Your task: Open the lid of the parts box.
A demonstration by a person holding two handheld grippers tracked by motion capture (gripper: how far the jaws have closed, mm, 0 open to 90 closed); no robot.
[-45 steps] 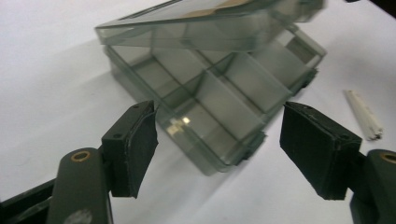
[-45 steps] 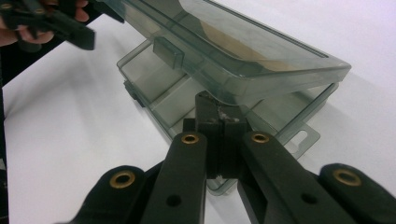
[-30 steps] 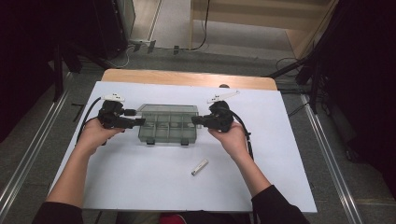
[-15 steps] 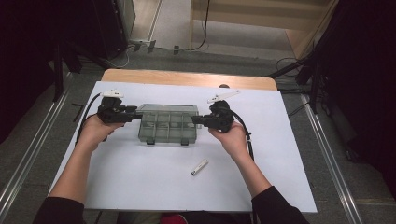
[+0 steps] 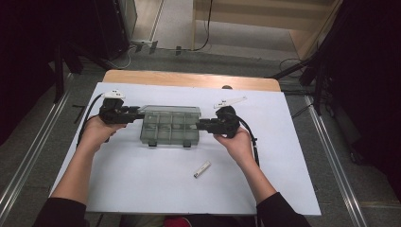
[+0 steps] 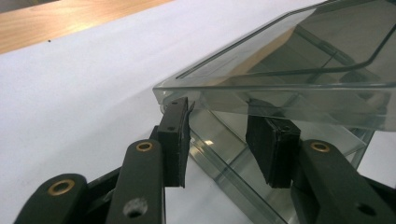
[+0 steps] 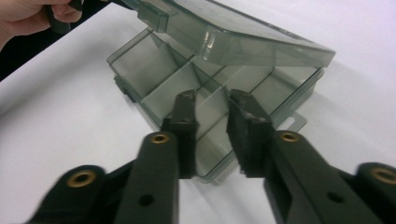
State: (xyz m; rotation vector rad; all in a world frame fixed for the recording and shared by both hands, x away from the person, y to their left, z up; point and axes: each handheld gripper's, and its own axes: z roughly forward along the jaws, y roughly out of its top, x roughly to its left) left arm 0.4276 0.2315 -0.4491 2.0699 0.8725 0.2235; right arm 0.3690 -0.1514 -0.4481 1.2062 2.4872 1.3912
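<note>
A smoky clear compartment box (image 5: 170, 125) lies mid-table. My left gripper (image 5: 140, 115) is at its left end and my right gripper (image 5: 198, 125) at its right end. In the left gripper view the gripper (image 6: 217, 135) stands open, its pads just under the raised lid (image 6: 289, 79) at a corner. In the right gripper view the gripper (image 7: 212, 116) pinches the near corner of the box base (image 7: 159, 88). There the lid (image 7: 233, 42) tilts up at the far end, showing bare compartments.
A small white stick-shaped piece (image 5: 202, 169) lies on the white sheet (image 5: 142, 189) in front of the box, near the right forearm. The wooden table edge (image 5: 189, 79) runs behind the sheet. Cables trail from both grippers.
My left gripper has slid right, up against the box's left end. The right gripper and the box have stayed in place.
</note>
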